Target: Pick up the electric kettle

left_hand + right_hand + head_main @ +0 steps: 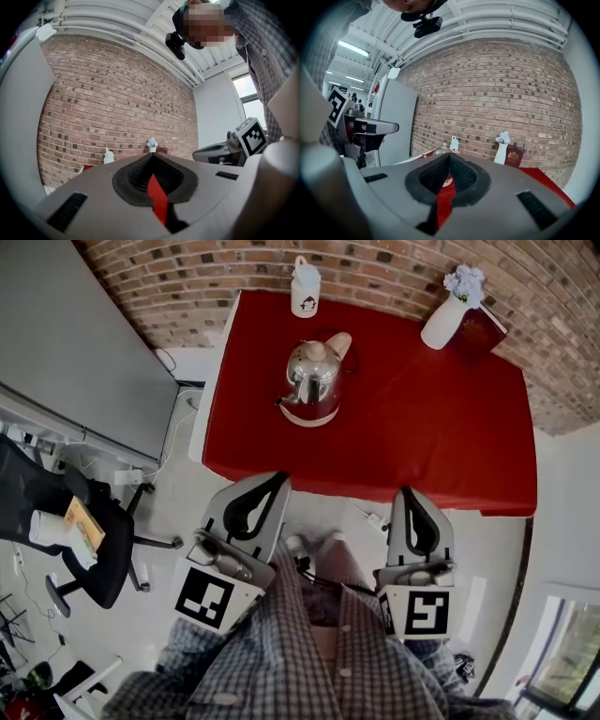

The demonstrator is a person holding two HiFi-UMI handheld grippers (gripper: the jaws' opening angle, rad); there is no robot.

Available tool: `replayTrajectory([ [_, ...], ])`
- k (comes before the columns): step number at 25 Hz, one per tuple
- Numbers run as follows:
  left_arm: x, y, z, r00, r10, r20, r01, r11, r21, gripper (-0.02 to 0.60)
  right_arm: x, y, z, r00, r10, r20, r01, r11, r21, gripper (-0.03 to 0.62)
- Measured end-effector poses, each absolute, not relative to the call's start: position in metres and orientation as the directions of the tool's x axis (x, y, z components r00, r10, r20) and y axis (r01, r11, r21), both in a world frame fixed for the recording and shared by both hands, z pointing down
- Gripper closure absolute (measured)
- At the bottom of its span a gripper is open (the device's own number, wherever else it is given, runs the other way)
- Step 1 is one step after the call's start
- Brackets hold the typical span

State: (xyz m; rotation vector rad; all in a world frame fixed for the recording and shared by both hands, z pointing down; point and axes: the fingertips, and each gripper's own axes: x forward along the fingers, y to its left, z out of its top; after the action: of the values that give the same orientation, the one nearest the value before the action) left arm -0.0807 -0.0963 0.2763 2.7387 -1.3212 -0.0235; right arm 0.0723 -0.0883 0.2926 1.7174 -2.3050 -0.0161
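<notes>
- Left tool (265,486): jaws pressed together with nothing between them, held level, just short of the near edge of the desk (441,427).
- Electric kettle (312,382): shiny steel, upright on the left half of the desk, well ahead of both tools and nearer the left one. Spout toward the near left, pale handle toward the far right.
- Right tool (410,493): likewise closed and empty, tipped slightly downward, also short of the desk's edge.
- Step in hand, as judged: the approach. Open the jaws before reaching in, come over the near edge, and close on the pale handle rather than the slick rounded body. Then lift straight up, keeping the kettle upright.
- Surface: a red cloth covering the whole desk, smooth and mostly bare around the kettle.
- Room, from the left:
  - black office chair (89,545) on a pale floor (169,512)
  - grey panel (75,352) above it
  - brick wall (234,268) behind the desk
  - white jar (305,287) at the desk's far edge
  - white vase (443,320) of pale flowers at the far right corner, just beside a red book (480,332)
</notes>
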Motion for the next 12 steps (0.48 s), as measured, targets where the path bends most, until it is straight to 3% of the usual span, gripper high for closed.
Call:
replayTrajectory([
  [5, -0.09, -0.119, 0.279, 0.579, -0.815, 0.008, -0.801, -0.567, 0.191, 0.575, 0.069, -0.107, 0.302, -0.287, -0.928, 0.238, -0.925, 0.332, 0.182, 0.588],
  [12, -0.083, -0.155, 0.307, 0.536, -0.832, 0.143, -0.839, -0.506, 0.2, 0.575, 0.068, -0.144, 0.309, -0.343, -0.903, 0.26, -0.903, 0.393, 0.174, 0.588],
])
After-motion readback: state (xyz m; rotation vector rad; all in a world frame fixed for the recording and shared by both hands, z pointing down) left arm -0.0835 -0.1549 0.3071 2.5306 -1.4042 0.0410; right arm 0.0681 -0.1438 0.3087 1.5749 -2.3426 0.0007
